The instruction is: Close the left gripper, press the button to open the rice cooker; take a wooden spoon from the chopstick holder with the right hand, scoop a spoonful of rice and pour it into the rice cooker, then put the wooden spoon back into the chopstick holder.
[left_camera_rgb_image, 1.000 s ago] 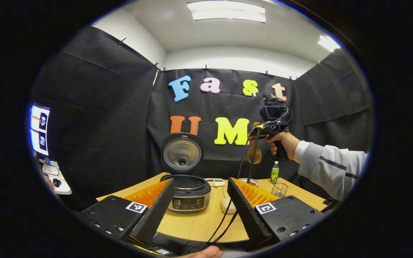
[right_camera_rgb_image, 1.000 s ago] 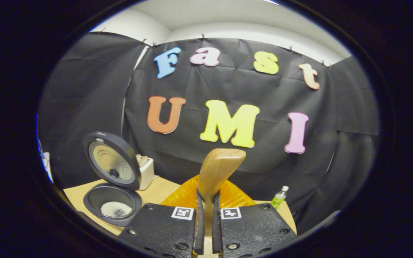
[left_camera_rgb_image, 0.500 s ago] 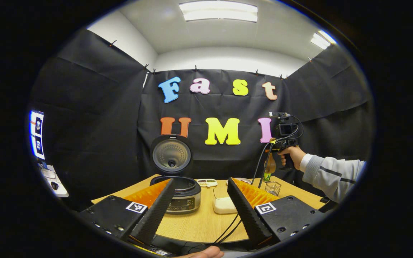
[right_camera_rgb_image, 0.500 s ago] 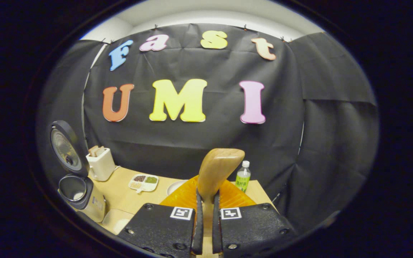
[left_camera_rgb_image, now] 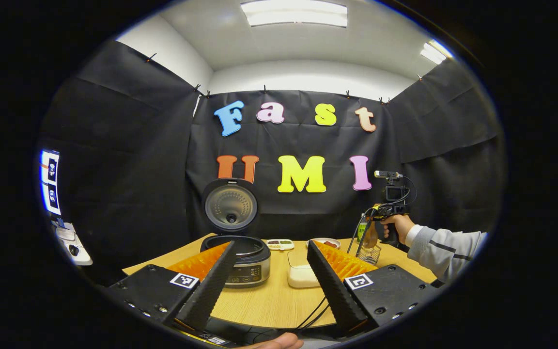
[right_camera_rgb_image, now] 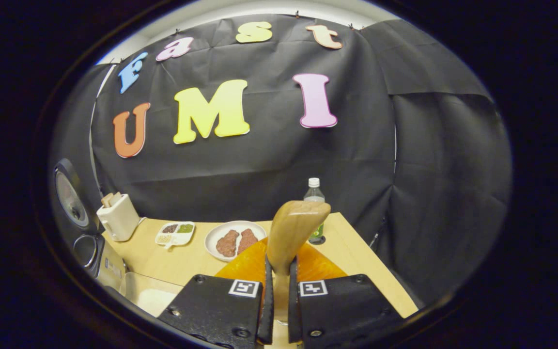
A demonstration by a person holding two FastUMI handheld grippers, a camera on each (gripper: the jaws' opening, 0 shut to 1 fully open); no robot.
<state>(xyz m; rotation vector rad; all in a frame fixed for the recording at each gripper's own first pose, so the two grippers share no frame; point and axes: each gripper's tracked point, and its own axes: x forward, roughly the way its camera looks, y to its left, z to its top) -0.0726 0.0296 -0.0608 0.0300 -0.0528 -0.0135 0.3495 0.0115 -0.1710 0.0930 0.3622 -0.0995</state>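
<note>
The left gripper (left_camera_rgb_image: 269,276) was hanging back at the near edge of the wooden table (left_camera_rgb_image: 269,303), jaws spread wide with nothing between them. Past it the rice cooker (left_camera_rgb_image: 240,259) sat on the left side of the table with its lid (left_camera_rgb_image: 230,206) flipped straight up. Just right of the cooker was a white container (left_camera_rgb_image: 301,274), and further back a small divided dish (left_camera_rgb_image: 280,244) and a white plate (left_camera_rgb_image: 325,242).

Over at the far right, a hand (left_camera_rgb_image: 397,225) in a grey sleeve held the right gripper (left_camera_rgb_image: 373,228), which had the wooden spoon (right_camera_rgb_image: 291,232) pinched between both fingers, bowl end sticking out in front. In the left gripper view the spoon hung right above the wire chopstick holder (left_camera_rgb_image: 371,254), but I couldn't tell if it was touching. A green bottle (right_camera_rgb_image: 314,211) stood by the far wall.
</note>
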